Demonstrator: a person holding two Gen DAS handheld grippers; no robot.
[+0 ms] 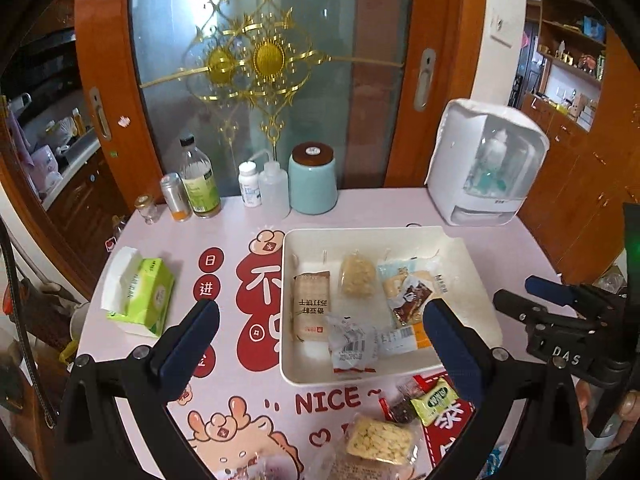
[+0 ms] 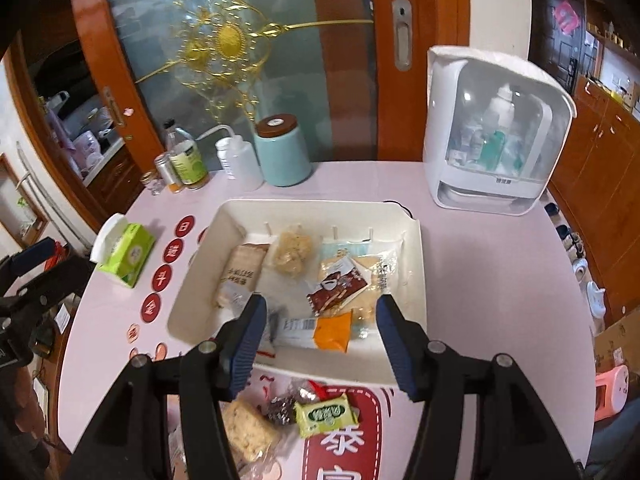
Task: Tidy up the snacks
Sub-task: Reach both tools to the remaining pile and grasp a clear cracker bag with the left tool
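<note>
Right wrist alone shows pink stool [image 2: 610,386]

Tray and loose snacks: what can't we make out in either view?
- Tray near rim: right wrist view, hidden behind the right gripper's fingers.
- White packet: both views, print too small to read.
- Cracker pack: left wrist view, near end cut off by the bottom edge.
- Green candy: label blurred.

At the table's [image 1: 500,248] back edge stand a small jar [image 1: 145,208], a can [image 1: 175,197], a green-labelled bottle [image 1: 199,178], a pill bottle [image 1: 249,184], a squeeze bottle [image 1: 274,189] and a teal canister [image 1: 312,178]. A white cabinet [image 1: 486,162] sits at the back right. A tissue pack [image 1: 140,292] lies left. Behind is a glass door [image 1: 256,60].
</note>
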